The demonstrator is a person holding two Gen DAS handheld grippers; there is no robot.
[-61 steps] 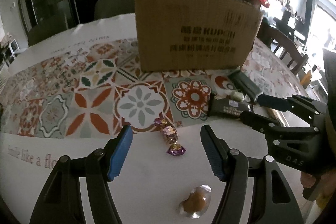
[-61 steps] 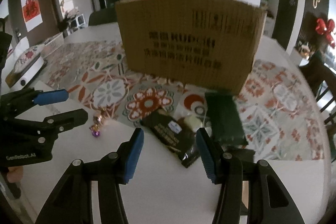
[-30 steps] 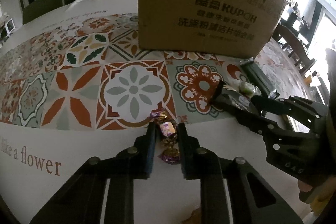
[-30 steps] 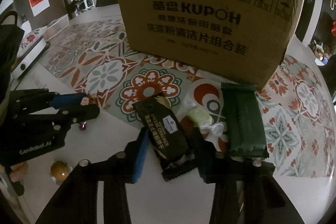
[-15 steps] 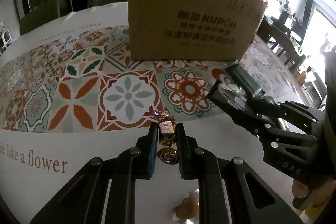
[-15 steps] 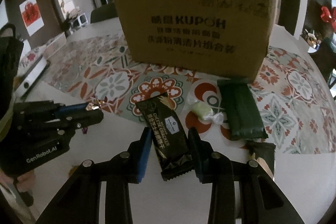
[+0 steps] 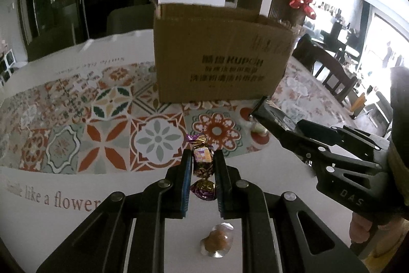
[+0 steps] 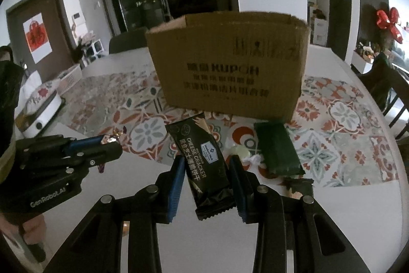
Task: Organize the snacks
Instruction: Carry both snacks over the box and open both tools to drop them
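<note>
My left gripper [image 7: 202,157] is shut on a purple-and-gold wrapped candy [image 7: 202,163] and holds it above the table. It also shows in the right wrist view [image 8: 112,140] at the left. My right gripper [image 8: 206,163] is shut on a black cheese cracker packet [image 8: 202,160], lifted off the table; it shows in the left wrist view [image 7: 260,110] at the right. An open cardboard box [image 7: 219,55] stands behind both, also seen in the right wrist view [image 8: 230,68].
A brown candy in clear wrap [image 7: 217,239] lies on the white cloth near me. A green packet [image 8: 277,150], a pale green candy [image 8: 239,152] and a small dark wrapper [image 8: 299,184] lie right of the cracker packet. Chairs [image 7: 332,68] stand at the far right.
Both grippers closed on their snacks a second ago and have since lifted them off the table and pulled back from the box.
</note>
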